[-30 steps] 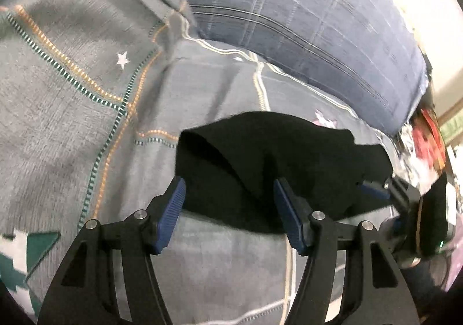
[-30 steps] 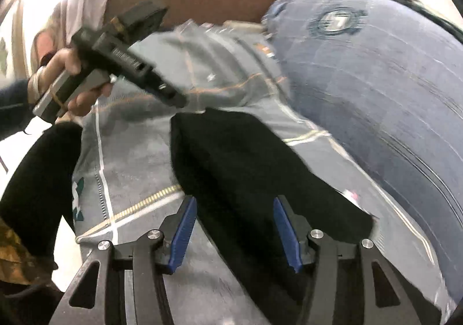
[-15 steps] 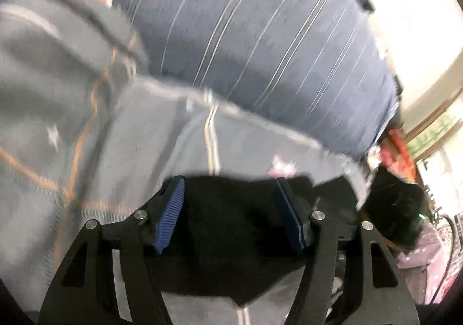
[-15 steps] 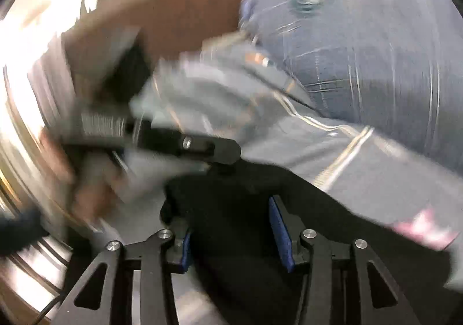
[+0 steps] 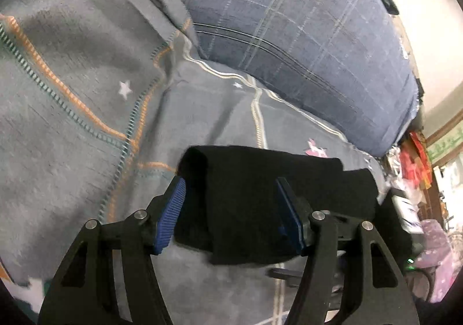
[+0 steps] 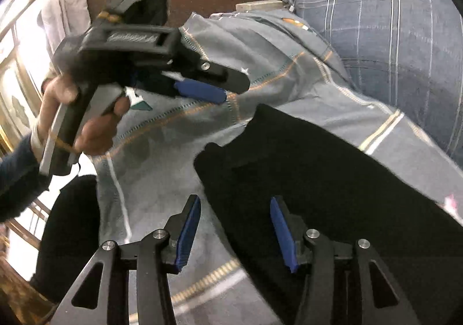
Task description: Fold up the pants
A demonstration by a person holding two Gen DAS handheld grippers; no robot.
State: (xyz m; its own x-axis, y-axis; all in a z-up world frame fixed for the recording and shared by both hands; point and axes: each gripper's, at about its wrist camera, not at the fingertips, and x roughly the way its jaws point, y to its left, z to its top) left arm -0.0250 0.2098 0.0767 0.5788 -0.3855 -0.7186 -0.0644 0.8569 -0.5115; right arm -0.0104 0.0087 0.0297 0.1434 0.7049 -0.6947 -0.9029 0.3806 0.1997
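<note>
The pants point(image 5: 260, 197) are lying as a dark folded bundle on the grey bed cover point(image 5: 86, 122), just below the blue pillow point(image 5: 289, 35). Their long axis is running from the rolled end near the left tool point(image 5: 230, 209) across to the far end by the right tool point(image 6: 234, 226).

Both tools are standing open and holding nothing. In the left wrist view the left tool's pads point(image 5: 170, 212) are straddling the rolled end of the bundle, the cloth lying beyond and between them; whether a pad is touching cloth I cannot tell. In the right wrist view the right tool is sitting at the other end, its outer pad over the black cloth and its inner pad over bare cover beside the edge.

The right wrist view is showing what the left one cannot: the left tool point(image 6: 199, 85) raised above the cover, short of the bundle's near corner, in the person's left hand point(image 6: 84, 122). So the right tool is judged the nearer to the cloth. The left wrist view alone is showing the rounded fold at its end and only a blurred part of the other tool at the bundle's far side.
</note>
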